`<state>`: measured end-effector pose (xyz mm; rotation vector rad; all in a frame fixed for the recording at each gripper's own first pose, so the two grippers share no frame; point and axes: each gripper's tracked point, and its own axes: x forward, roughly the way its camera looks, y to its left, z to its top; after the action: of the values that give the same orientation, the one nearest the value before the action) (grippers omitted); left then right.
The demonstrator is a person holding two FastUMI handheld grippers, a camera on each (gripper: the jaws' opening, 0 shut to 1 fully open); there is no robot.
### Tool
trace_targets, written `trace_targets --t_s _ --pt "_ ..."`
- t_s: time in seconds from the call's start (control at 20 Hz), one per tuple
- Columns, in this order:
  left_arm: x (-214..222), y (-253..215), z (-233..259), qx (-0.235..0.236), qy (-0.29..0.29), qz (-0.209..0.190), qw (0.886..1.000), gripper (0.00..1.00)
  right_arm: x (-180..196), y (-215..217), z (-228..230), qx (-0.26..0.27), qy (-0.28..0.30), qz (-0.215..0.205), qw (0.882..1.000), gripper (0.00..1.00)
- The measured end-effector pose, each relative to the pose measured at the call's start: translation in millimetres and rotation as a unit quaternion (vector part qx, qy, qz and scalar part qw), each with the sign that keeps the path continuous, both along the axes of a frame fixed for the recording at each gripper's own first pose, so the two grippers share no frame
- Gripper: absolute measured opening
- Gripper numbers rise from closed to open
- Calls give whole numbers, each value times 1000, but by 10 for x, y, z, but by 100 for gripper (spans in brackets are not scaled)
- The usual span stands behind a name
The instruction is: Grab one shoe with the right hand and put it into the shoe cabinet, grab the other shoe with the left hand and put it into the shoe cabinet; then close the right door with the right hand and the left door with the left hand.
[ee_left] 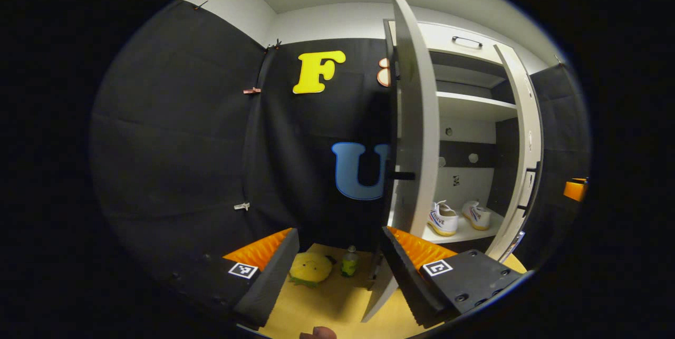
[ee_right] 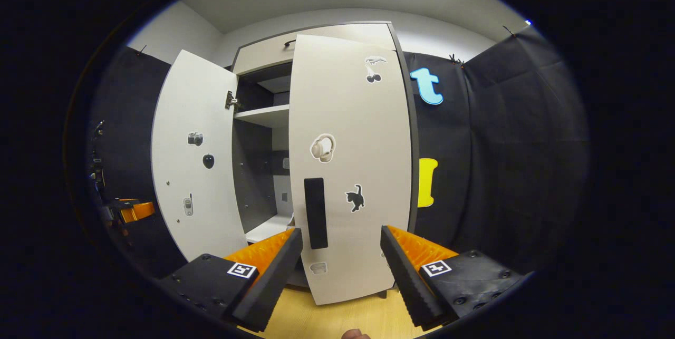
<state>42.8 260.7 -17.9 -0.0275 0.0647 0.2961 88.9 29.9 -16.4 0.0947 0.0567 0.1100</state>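
Pale wood flooring [ee_left: 337, 297] lies nearest in the left gripper view, seen between the two fingers of the left gripper [ee_left: 340, 265], which stand wide apart and hold nothing; on that floor, just past the fingers, rest a yellow plush toy [ee_left: 311, 268] and, just beside it, a small green bottle [ee_left: 348, 261]. Beyond these stands the left door [ee_left: 416, 133] of the shoe cabinet [ee_left: 464, 112], swung out and seen nearly edge-on, with a dark handle [ee_left: 403, 175] projecting from it; the right door [ee_left: 522, 160] stands partly open farther off. Between the doors, on the cabinet's bottom shelf [ee_left: 464, 233], sit two white shoes side by side: the nearer shoe [ee_left: 443, 219] and the farther shoe [ee_left: 477, 215], both upright, heels toward the camera; an upper shelf [ee_left: 474, 104] crosses the interior above them; a top drawer [ee_left: 464, 41] with a dark pull caps the cabinet.

In the right gripper view, the right gripper [ee_right: 343, 265] also has its fingers spread apart with nothing between them; directly ahead and near is the right door [ee_right: 350, 160], partly closed, its outer face bearing a dark vertical handle [ee_right: 315, 212] and several stickers; the left door [ee_right: 192, 160] stands open beyond, its inner face also stickered; the left gripper [ee_right: 132, 211] appears at the far left edge.
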Motion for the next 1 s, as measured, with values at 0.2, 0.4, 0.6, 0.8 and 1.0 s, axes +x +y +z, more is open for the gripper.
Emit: trace_targets --t_s 0.2,0.4,0.6,0.8,1.0 --pt "257 203 -110 5 14 6 1000 97 5 -39 -21 -3 6 -3 1000 98" --pt "410 179 -172 4 22 -9 1000 94 11 -108 18 -3 4 -6 1000 98" --pt "407 109 -153 11 21 -9 1000 94 7 -174 58 -5 -1 -8 1000 97" --pt "385 -72 -150 11 16 -7 1000 93 -12 -216 44 1 2 -6 1000 98" --pt "395 -317 -145 16 14 -11 1000 93 -66 -316 48 -2 1 -8 1000 98"
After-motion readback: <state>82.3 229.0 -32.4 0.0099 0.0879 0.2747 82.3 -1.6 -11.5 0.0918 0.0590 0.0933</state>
